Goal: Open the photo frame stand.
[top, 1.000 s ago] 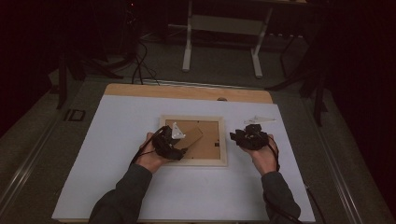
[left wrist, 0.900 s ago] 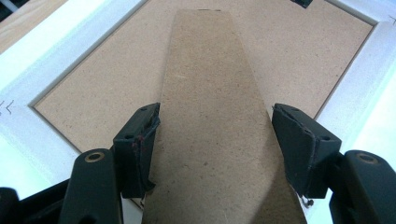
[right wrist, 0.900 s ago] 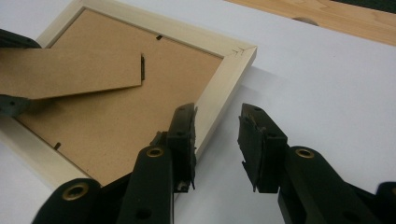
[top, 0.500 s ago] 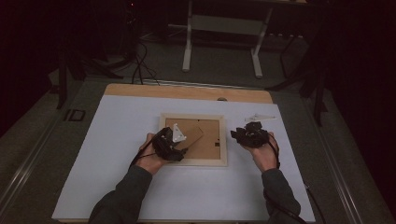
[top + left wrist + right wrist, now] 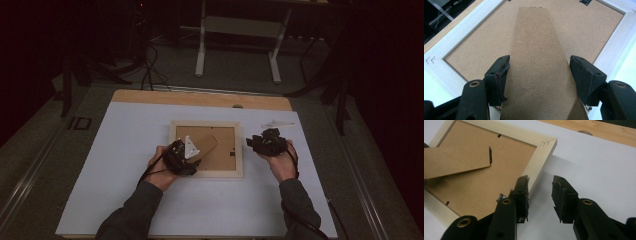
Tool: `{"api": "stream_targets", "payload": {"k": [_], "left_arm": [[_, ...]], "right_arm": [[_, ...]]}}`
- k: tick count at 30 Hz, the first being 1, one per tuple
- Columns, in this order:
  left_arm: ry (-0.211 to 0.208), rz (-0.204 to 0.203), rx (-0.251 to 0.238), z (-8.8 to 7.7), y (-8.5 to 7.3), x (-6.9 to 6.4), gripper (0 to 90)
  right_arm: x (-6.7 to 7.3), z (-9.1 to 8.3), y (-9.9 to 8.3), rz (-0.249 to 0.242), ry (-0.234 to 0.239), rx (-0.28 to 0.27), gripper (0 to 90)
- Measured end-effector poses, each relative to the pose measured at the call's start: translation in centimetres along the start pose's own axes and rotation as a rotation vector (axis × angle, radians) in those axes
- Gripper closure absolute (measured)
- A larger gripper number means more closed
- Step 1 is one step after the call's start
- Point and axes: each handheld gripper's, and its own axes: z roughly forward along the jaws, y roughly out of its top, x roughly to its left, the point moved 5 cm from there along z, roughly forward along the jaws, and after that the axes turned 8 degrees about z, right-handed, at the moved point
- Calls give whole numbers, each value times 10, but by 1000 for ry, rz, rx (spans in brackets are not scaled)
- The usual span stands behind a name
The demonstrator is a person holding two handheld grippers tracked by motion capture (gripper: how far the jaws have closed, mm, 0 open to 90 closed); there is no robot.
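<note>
While the right gripper point(image 5: 540, 192) has kept its place over the last second, the left gripper point(image 5: 539, 75) has edged only a little, tilting so its grey plate point(image 5: 190, 147) catches more light. Neither grip has changed, so I judge the work paused at lifting the stand point(image 5: 536, 37), not yet swung out. The left fingers point(image 5: 499, 72) sit wide apart with the stand between them, each pad against one of its edges, closed on it as far as I can see. The right fingers stand about half open on nothing: bare mat point(image 5: 584, 160) lies between them, and the frame point(image 5: 541, 157), face down, has its side rail just beside one finger. By count there are one frame, one stand, two grippers, two black tabs point(image 5: 499, 135) that I can make out on the backing, and one pale thing point(image 5: 277, 123) beyond the right fingertips, too small to name.
</note>
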Motion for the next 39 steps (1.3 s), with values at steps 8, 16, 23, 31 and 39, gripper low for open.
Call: {"api": "stream_targets", "payload": {"k": [8,16,23,31,39], "left_arm": [[23,8,-14,-2,0,-3,366],[46,19,-26,-5,0,-6,366],[55,27,-32,-6,0,-7,366],[73,41,-39,-8,0,-9,366],[92,54,-52,-9,-1,-12,366]], "right_arm": [[-1,2,3,6,-4,5,640],[-2,9,1,26,18,21,617],[-2,14,0,43,22,38,582],[0,19,-1,58,53,59,581],[0,26,0,110,103,60,583]]}}
